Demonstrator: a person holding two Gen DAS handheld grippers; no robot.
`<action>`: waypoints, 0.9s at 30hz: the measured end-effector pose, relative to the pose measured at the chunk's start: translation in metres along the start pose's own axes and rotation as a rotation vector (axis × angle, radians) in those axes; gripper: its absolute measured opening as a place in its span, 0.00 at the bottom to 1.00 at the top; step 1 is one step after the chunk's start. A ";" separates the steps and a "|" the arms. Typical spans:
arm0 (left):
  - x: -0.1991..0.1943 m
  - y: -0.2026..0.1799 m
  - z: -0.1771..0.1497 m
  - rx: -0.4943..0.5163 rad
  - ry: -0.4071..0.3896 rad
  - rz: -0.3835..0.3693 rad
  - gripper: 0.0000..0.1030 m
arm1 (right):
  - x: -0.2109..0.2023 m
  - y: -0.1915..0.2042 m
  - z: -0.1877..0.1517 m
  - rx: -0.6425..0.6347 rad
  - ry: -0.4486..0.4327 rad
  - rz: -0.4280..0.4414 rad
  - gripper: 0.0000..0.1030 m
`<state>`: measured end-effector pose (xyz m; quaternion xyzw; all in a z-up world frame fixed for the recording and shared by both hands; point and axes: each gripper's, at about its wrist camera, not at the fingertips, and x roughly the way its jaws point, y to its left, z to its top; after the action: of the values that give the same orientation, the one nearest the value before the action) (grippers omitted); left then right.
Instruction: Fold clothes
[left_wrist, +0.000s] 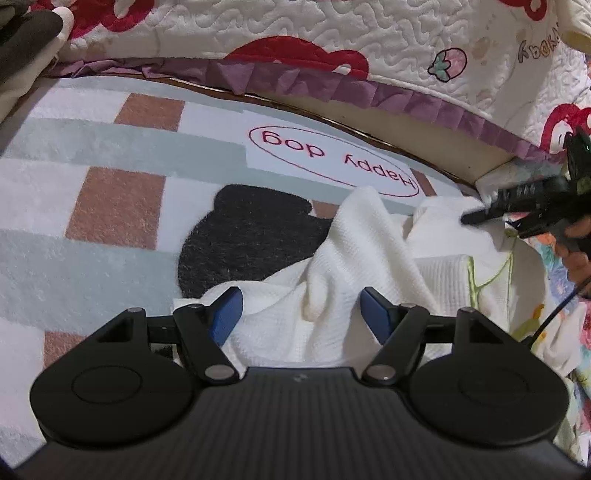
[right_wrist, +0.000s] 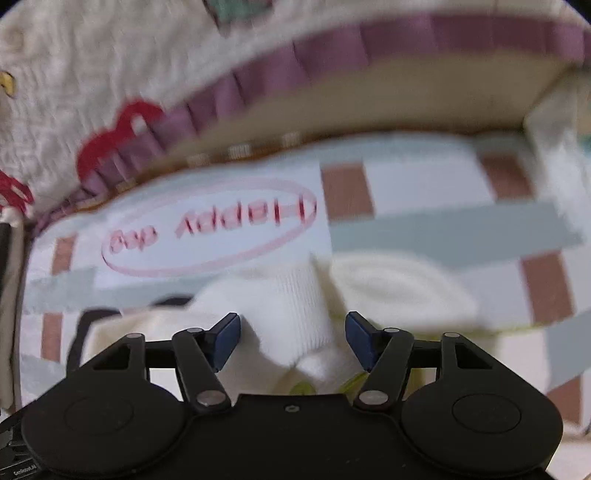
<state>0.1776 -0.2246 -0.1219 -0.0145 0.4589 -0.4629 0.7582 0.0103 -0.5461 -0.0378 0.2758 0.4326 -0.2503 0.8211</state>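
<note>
Checked rug (left_wrist: 122, 184) by the bed (left_wrist: 295, 29), white garment (left_wrist: 354, 258) rumpled between both spread grippers, left gripper (left_wrist: 301, 314), right gripper (right_wrist: 293, 338).

The whole right wrist view was smeared by motion blur, so the lettering in the red oval (right_wrist: 208, 227) on the checked rug (right_wrist: 436, 192) read only in part. The white knitted garment (right_wrist: 291, 306) ran under the right gripper (right_wrist: 291, 341) body, its near end hidden. In the left wrist view, the garment (left_wrist: 354, 258) likewise vanished beneath the left gripper (left_wrist: 301, 314). The black dog shape (left_wrist: 247, 240) on the rug was partly covered by cloth. The right gripper (left_wrist: 476, 218) and its hand (left_wrist: 576, 251) were cut by the right edge, jaw state unclear. A dark object (left_wrist: 26, 37) at top left was cropped and unidentifiable.
</note>
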 end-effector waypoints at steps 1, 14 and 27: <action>0.001 0.000 0.000 0.005 -0.002 0.005 0.71 | -0.007 0.000 -0.009 -0.003 -0.022 0.016 0.13; -0.047 0.004 -0.002 -0.114 -0.183 -0.002 0.75 | -0.125 -0.051 -0.193 0.010 -0.186 -0.187 0.10; -0.006 -0.013 -0.007 0.044 0.014 -0.008 0.81 | -0.130 -0.070 -0.232 -0.044 -0.061 -0.409 0.09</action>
<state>0.1629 -0.2243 -0.1160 0.0034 0.4539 -0.4759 0.7533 -0.2325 -0.4191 -0.0542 0.1567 0.4600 -0.4105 0.7716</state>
